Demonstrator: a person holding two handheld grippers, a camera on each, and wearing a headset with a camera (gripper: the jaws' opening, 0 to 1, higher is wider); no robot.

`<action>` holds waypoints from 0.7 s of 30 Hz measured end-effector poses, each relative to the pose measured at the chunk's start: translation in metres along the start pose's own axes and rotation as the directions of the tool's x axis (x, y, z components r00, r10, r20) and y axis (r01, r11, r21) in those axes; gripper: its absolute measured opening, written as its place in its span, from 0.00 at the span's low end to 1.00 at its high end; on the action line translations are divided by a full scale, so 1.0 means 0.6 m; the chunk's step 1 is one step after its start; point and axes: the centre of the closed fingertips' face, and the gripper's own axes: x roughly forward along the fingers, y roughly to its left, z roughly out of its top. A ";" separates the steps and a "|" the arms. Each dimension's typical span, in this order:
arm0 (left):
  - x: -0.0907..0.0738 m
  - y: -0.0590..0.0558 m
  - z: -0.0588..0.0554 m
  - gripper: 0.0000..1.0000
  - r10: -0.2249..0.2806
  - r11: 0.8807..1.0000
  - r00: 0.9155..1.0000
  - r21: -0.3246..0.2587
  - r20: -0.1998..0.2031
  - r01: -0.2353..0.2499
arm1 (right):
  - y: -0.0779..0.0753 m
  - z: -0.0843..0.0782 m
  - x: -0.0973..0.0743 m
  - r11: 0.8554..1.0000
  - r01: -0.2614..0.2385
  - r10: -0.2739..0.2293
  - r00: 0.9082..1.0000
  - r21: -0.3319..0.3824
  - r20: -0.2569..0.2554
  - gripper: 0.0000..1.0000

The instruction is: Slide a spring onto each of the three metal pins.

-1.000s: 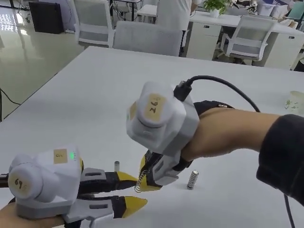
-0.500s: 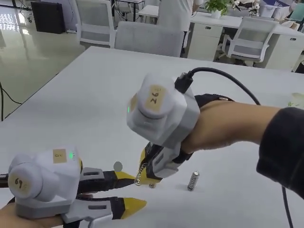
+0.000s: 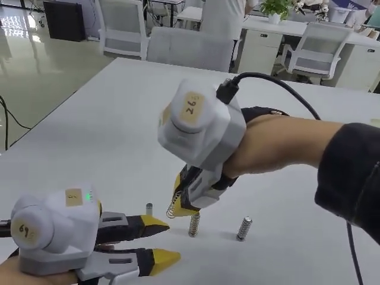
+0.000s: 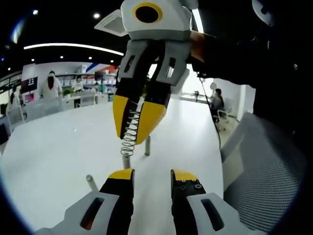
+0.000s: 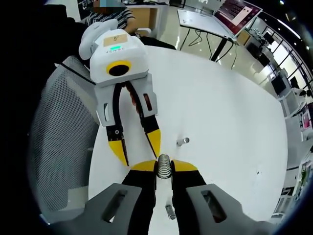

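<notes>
1. A tan sticker (image 3: 191, 110) on the back of the right tool (image 3: 178, 206) bore a handwritten "26", followed by a mark that was unclear.
2. A rear sticker (image 3: 27, 230) on the left tool (image 3: 168, 239) read "69", handwritten.
3. A smaller sticker (image 3: 74, 196) on the left tool's top was illegible.

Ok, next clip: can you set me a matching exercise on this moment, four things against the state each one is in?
Things
1. left hand-held gripper
2. right hand-held gripper
3. leftmost pin in the head view
4. rightmost pin in the head view

States
A. already has coils on it
B. jaws apart, nothing between them
C. bare metal, no coils on it
D. shut on a spring, held above the table

Pairs: 1-B, 2-D, 3-C, 4-A
</notes>
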 end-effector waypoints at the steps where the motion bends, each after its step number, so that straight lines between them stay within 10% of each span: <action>1: 0.000 0.000 -0.001 0.23 0.001 1.000 1.000 -0.001 0.000 -0.001 | -0.005 0.003 0.001 1.000 0.004 -0.004 1.000 -0.002 -0.002 0.08; 21: -0.009 0.005 -0.018 0.22 0.017 0.999 1.000 -0.028 -0.006 -0.017 | -0.062 0.018 0.051 0.999 0.032 -0.033 0.999 -0.020 -0.029 0.08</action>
